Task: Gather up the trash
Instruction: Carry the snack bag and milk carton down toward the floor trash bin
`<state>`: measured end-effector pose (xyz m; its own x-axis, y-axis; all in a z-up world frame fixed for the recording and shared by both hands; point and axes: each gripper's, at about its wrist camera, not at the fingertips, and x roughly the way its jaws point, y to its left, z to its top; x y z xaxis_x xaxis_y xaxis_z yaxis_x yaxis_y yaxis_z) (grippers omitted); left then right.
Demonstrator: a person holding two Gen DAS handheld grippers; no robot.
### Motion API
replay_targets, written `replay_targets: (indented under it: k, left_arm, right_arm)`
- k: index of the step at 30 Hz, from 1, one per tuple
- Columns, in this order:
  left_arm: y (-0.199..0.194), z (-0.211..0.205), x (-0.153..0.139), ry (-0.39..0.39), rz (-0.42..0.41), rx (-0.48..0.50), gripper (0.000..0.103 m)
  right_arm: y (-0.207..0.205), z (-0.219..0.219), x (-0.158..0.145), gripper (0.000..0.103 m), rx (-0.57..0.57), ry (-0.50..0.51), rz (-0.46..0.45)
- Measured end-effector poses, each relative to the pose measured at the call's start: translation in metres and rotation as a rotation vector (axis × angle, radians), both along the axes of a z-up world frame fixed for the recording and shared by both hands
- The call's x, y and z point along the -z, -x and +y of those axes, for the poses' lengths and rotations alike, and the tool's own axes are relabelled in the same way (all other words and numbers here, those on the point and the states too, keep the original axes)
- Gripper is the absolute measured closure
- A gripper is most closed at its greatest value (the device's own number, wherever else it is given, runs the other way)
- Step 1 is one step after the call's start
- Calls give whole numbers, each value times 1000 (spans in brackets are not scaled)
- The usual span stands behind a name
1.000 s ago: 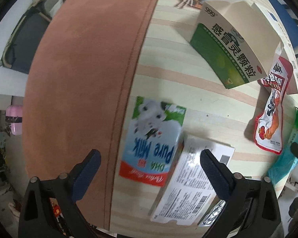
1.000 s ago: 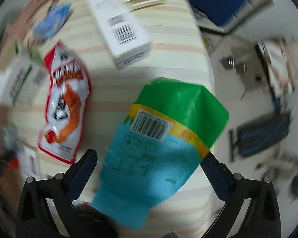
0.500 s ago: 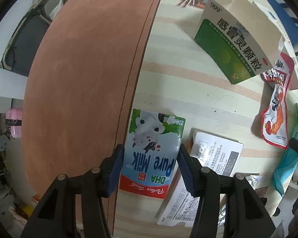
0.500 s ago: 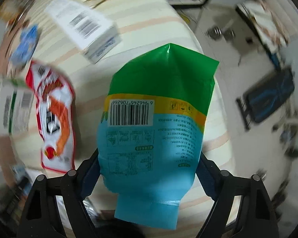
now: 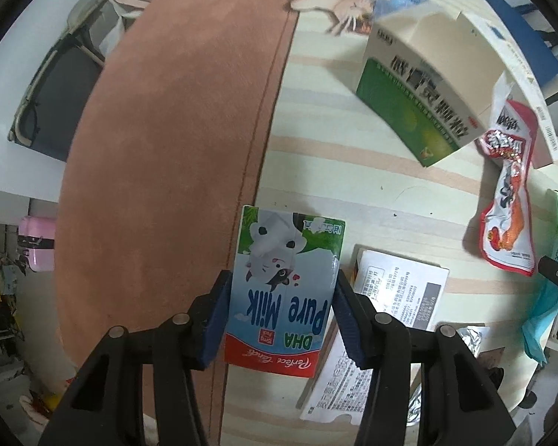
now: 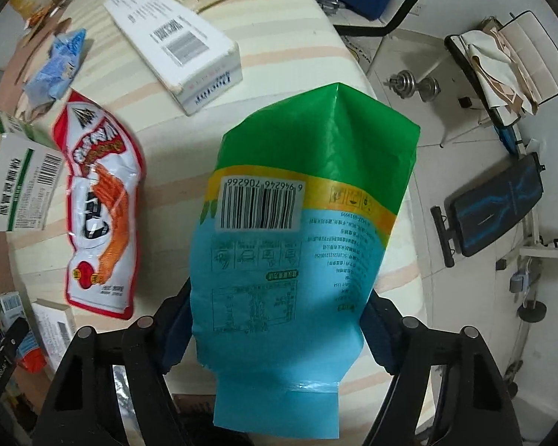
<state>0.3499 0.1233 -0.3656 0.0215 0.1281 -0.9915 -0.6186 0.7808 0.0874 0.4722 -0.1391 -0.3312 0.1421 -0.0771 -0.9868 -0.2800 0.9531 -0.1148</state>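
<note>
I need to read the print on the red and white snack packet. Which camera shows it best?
The right wrist view: the red and white snack packet lies flat, large and whole on the striped table. The left wrist view shows it small and warped at the right edge.

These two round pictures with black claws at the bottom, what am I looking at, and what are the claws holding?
Each picture comes from a camera mounted on a hand-held gripper, looking along its two fingers; a person holds one in each hand. The left gripper is clamped on a milk carton, the right gripper on a blue-green pouch, its jaws having just been closing. On the striped table lie a green medicine box, a red snack packet and a white box.
</note>
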Motion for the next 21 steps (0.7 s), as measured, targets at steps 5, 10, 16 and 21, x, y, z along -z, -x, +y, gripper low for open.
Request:
replay_targets:
  k: [5,10,16,21]
  left_arm:
    - [13,-12,-36,-34,-68,0,54]
    - [46,-25,-75,-48,-163,18,54]
    - [95,-35,-118,-53,-287,96,54]
    - [154,-48,-138,-16,-354,172,54]
  right_arm:
    - [14,3,-34,24,-36,-47,-62]
    - [46,6,-79,25,-58,-120,-118]
    - [111,1,-133,25,-61,-217,-186]
    - [206,-14,-156,25,-27,-287,-213]
